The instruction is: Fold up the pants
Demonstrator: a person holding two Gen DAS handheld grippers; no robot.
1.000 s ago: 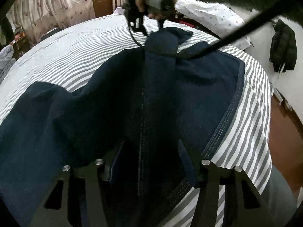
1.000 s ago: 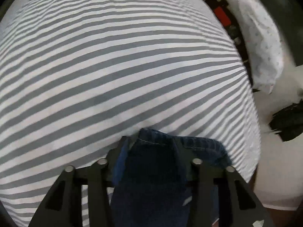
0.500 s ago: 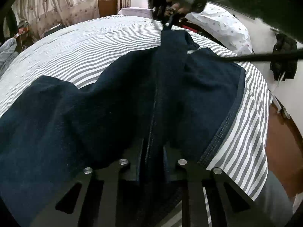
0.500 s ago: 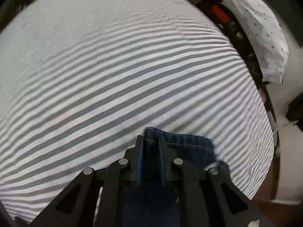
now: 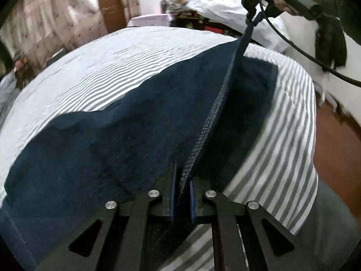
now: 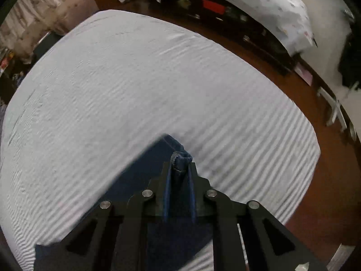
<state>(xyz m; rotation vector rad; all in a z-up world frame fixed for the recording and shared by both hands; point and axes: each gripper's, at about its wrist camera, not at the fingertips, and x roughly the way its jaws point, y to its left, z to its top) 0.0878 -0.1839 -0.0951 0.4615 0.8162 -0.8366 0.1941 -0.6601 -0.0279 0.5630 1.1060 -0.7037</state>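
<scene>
Dark blue denim pants (image 5: 117,140) lie on a grey-and-white striped bed (image 5: 108,67). My left gripper (image 5: 181,180) is shut on the near end of the pants' edge seam. That seam runs taut up to my right gripper (image 5: 251,19), held high at the far right and shut on the other end. In the right wrist view, my right gripper (image 6: 180,169) pinches a bunched denim hem (image 6: 180,158), and the pants (image 6: 135,174) hang down and to the left over the bed (image 6: 135,90).
A white dotted quilt (image 5: 237,13) is piled beyond the bed. A dark jacket (image 5: 329,43) hangs on the right wall. Reddish-brown floor (image 5: 334,149) borders the bed's right edge. Curtains (image 5: 45,22) and a wooden door (image 5: 110,0) stand at the far left.
Both grippers closed on the pants, then rose. The right gripper lifted high and away, pulling the seam taut and raising the fabric off the bed.
</scene>
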